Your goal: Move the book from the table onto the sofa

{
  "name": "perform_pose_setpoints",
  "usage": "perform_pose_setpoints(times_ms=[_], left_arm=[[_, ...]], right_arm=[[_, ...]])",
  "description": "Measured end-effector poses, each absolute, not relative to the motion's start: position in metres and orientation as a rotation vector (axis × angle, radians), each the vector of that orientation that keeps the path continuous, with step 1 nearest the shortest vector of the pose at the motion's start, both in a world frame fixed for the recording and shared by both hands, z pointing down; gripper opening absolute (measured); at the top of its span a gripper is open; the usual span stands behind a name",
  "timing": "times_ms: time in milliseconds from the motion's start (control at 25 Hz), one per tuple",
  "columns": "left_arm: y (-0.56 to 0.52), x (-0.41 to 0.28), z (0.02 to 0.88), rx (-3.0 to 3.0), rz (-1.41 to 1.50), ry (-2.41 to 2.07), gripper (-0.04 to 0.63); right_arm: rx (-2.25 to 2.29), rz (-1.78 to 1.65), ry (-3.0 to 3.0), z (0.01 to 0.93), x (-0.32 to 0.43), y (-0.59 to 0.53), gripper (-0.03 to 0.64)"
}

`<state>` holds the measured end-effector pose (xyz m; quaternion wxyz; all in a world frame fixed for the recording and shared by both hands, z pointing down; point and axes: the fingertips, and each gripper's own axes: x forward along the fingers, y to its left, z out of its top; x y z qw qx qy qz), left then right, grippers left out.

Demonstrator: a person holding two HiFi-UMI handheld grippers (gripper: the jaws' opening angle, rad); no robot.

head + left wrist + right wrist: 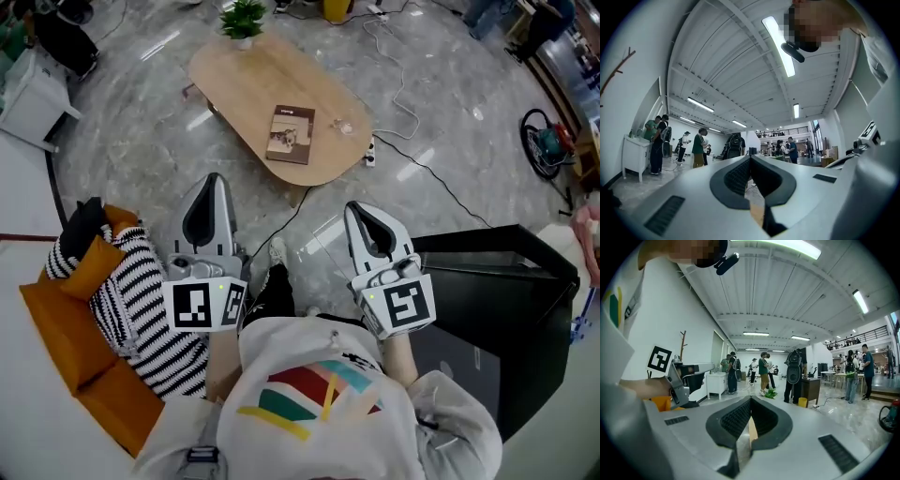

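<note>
Book (pixel 291 134) count is one, lying on one table (pixel 234 75). Left gripper (pixel 214 182) and right gripper (pixel 355 210), two, are closed and empty.

Grey marble floor (pixel 141 150), white walls (pixel 693 324), ceiling strip lights (pixel 778 44)
</note>
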<state>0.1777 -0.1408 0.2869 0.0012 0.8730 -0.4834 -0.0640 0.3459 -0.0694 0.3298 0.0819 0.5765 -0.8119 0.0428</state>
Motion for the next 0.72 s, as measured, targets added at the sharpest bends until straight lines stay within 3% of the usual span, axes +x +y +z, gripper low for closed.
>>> perform_pose_setpoints(times_ms=[480, 720], left_arm=[[-0.306, 0.150, 0.306, 2.688, -0.207, -1.513, 0.006], [-0.355, 0.177, 0.335, 2.683, -0.098, -1.501, 0.006]], right_arm=[[1.662, 0.115, -2.386, 0.335, 0.313, -0.223, 0.011], [1.626, 0.214, -2.405, 0.362, 0.335, -0.268, 0.011]])
